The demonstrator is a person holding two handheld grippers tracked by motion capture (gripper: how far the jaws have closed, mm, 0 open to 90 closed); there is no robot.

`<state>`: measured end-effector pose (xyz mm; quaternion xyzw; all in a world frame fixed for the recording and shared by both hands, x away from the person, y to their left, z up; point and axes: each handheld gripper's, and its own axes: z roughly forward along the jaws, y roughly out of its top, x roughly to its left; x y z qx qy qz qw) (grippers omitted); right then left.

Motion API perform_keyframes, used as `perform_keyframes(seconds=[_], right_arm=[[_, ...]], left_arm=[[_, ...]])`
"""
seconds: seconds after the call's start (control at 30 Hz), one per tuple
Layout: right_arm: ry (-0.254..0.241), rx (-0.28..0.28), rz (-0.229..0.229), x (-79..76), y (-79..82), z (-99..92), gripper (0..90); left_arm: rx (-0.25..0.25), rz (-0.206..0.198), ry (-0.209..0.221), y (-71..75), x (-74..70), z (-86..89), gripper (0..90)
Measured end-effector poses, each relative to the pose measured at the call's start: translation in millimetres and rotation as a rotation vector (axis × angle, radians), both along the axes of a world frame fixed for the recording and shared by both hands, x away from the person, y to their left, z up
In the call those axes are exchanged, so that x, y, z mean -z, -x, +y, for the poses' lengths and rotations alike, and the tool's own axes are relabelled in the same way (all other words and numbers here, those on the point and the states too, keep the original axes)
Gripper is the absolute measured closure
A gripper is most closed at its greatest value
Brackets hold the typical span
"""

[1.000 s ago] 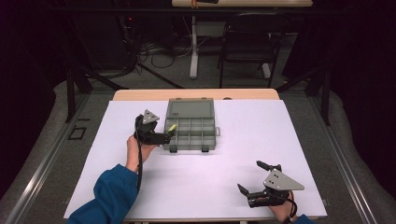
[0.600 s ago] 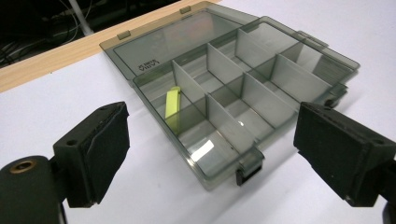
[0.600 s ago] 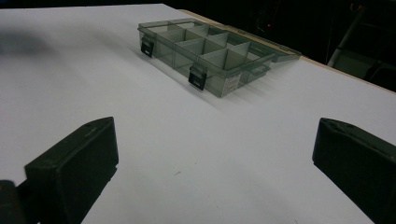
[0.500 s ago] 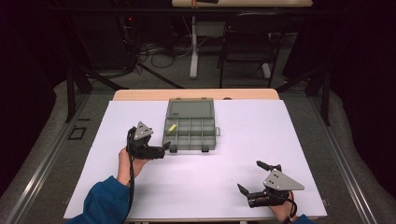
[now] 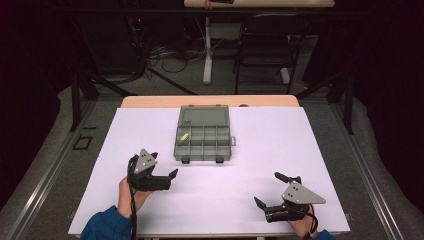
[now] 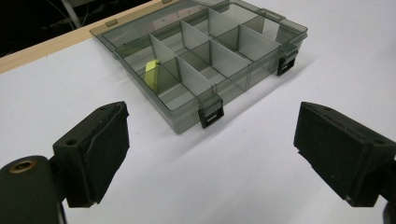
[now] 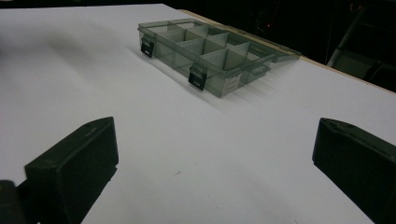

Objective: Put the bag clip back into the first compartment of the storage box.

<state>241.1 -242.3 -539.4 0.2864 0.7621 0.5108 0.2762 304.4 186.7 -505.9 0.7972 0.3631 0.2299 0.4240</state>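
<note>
Ahead of my left gripper (image 5: 161,174) sits a smoky translucent organiser box (image 5: 203,141), lid folded flat behind it, dividers making small compartments, two black latches on its near wall. A yellow piece (image 6: 152,74) lies in one near-left compartment. My right gripper (image 5: 275,191) sees the box farther off, up-left. Both grippers' jaws are spread wide, holding nothing. Bare white tabletop (image 5: 230,190) surrounds both. My left gripper has drawn back from the box since a second ago.

Left gripper (image 5: 167,176) and right gripper (image 5: 268,190) (both empty) gape wide.
</note>
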Motion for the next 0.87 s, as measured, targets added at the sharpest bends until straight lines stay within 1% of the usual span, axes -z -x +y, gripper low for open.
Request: perform_keyframes(seconds=[0.2,0.23,0.4,0.5,0.57,0.63,0.7,0.87], right_arm=[[0.0,0.001,0.0,0.1,0.0,0.0,0.0],[0.001,0.001,0.0,0.1,0.0,0.0,0.0],[0.003,0.0,0.003,0.1,0.2,0.2,0.0],[0.004,-0.001,0.003,0.2,0.0,0.3,0.0],[0.005,0.0,0.003,0.3,0.0,0.6,0.1],[0.005,-0.002,0.003,0.3,0.1,0.8,0.0],[0.004,-0.001,0.003,0.3,0.1,0.7,0.0],[0.003,-0.002,0.002,0.0,0.3,0.2,0.0]], left_arm=[[-0.013,-0.007,0.015,15.8,8.8,4.8,10.4],[-0.008,-0.011,0.008,18.5,10.2,6.1,10.4],[-0.017,-0.038,0.02,32.8,15.3,10.5,10.4],[-0.021,-0.051,0.016,40.2,18.9,11.7,10.4],[-0.019,-0.052,0.016,43.6,21.0,11.6,10.4],[-0.014,-0.058,0.003,46.4,22.9,10.8,10.4],[-0.017,-0.052,0.016,47.6,24.4,10.4,10.4],[-0.017,-0.04,0.023,47.1,26.9,10.2,10.4]])
